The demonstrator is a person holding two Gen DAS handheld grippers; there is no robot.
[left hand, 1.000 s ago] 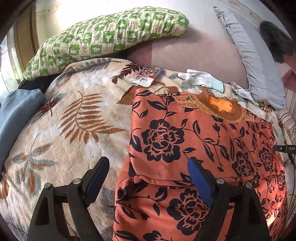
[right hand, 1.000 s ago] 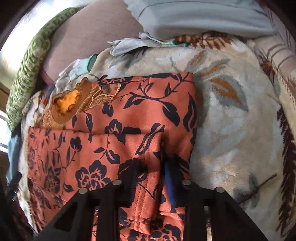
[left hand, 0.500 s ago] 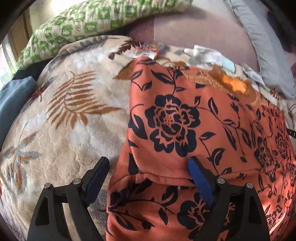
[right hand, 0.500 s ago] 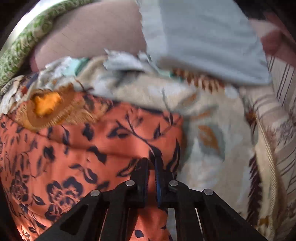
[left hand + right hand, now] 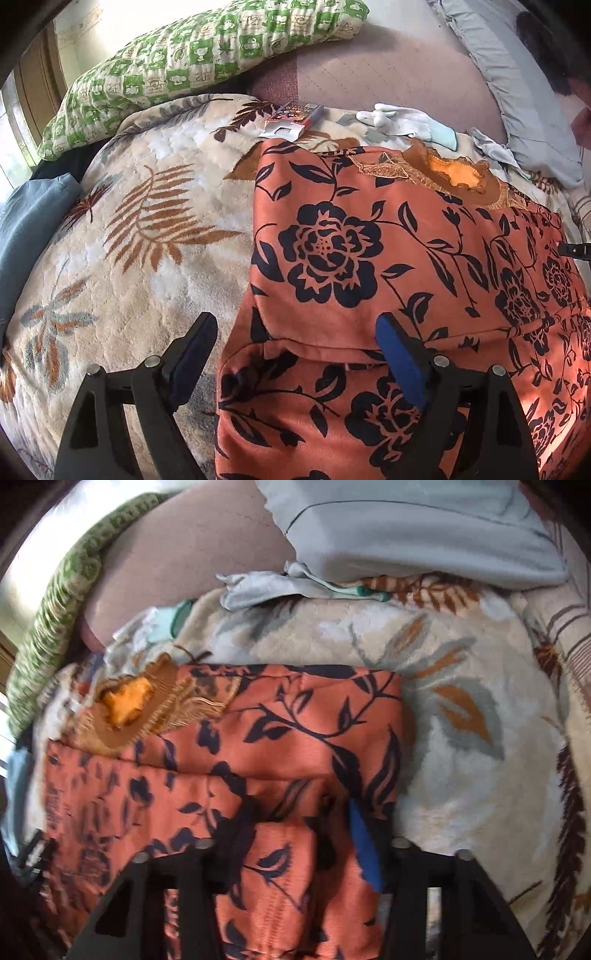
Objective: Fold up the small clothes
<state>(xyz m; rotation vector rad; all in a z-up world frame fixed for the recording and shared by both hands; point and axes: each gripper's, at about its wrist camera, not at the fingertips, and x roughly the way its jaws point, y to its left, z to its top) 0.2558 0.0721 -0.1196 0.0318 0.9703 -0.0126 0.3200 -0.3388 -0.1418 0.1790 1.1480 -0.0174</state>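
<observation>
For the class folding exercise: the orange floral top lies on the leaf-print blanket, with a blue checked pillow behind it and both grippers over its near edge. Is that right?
Not quite. In the left wrist view the pillow behind the orange floral top is green checked, not blue. The rest stands.

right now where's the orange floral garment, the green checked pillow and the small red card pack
orange floral garment (image 5: 369, 258), left wrist view, on the big dark flower of its folded top layer
green checked pillow (image 5: 192, 62), left wrist view, on its middle
small red card pack (image 5: 291, 117), left wrist view, centre of the pack
</observation>
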